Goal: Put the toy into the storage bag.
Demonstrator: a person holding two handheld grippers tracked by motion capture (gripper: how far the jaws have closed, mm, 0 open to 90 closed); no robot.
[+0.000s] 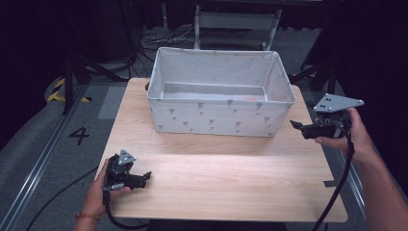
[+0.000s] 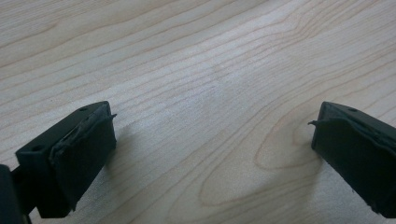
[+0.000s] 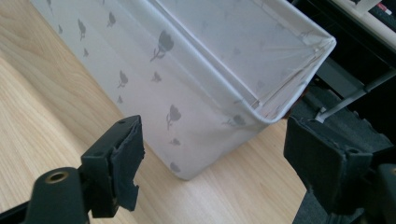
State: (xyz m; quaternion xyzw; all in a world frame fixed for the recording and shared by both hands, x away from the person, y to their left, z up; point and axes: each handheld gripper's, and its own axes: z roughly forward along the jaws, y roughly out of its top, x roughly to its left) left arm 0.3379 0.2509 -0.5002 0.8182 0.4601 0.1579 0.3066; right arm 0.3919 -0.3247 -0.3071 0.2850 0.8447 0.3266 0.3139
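Left tongs [image 1: 144, 177] low over the desk [image 1: 226, 178], jaws wide apart, gripping nothing; their own view gives bare wood grain. Ahead and right sits the fabric bin [image 1: 219, 94]. Right tongs [image 1: 299, 126] gape empty beside its corner [image 3: 261, 116]

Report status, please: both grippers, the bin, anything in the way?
Left gripper open, low over table. Right gripper open, beside bin corner. Nothing held, nothing in the way.

I see my right hand-held gripper [image 3: 212, 163] with jaws spread wide at bottom of frame. Between them, frame centre: corner of white fabric bin [image 3: 196, 93], grey flower print, standing on wooden table [image 3: 42, 107].
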